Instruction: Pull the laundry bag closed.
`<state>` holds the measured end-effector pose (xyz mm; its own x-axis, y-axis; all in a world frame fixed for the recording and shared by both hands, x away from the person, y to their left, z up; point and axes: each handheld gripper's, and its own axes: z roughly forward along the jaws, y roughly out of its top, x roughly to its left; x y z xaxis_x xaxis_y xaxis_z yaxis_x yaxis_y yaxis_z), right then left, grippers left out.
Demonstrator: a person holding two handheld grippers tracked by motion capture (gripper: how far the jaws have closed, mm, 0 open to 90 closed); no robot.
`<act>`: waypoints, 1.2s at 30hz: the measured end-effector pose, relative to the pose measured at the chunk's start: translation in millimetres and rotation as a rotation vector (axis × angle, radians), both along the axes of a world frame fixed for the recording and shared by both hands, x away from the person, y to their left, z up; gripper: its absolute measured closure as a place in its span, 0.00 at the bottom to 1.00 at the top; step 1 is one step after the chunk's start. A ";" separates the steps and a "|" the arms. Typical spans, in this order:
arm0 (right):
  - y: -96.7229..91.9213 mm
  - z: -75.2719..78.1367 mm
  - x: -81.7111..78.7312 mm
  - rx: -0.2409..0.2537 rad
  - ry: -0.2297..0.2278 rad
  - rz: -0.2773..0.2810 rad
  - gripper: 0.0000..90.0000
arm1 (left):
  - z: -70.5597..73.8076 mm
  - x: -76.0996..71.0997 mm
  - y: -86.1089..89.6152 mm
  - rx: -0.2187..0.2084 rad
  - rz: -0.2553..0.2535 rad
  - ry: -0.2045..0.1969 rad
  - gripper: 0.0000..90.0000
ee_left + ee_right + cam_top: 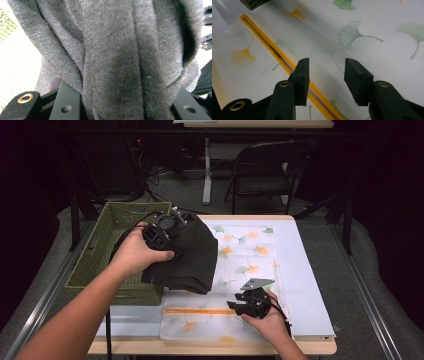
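A: High view: where does the work stand?

B: The left gripper (167, 227) holds a dark grey garment (192, 255) bunched up, at the edge of the woven basket (95, 262) and partly over the patterned bag (250, 257) that lies flat on the table (310, 285). Judged from this, the garment is lifted but not yet put into anything; the packing is left.

A: Left gripper view: what are the fingers doing?

B: The 2 black fingers (65, 100) are clamped on a thick bundle of the garment (112, 57), which hangs in folds.

A: And the right gripper?

B: The right gripper (325, 75) rests low over the bag (367, 50); its fingers (302, 75) stand apart, nothing between them, beside the orange zip strip (277, 53).

A: Materials and shapes?

B: The garment is a soft twill weave, matt and limp. The bag is a thin translucent film, rectangular, printed with green and yellow ginkgo leaves. The basket is stiff, olive green, rectangular, coarsely plaited.
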<state>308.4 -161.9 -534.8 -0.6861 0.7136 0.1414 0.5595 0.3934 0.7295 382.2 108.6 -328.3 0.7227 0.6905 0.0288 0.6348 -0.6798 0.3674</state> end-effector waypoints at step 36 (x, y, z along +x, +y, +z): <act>12.9 -11.7 6.4 -0.028 -0.013 0.132 0.77 | -34.1 -35.5 -8.0 -0.014 -0.057 0.000 0.64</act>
<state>314.7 -149.0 -546.5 -0.7757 0.6208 0.1131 0.4921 0.4829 0.7243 346.7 100.6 -362.4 0.7609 0.6486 0.0190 0.5953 -0.7094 0.3774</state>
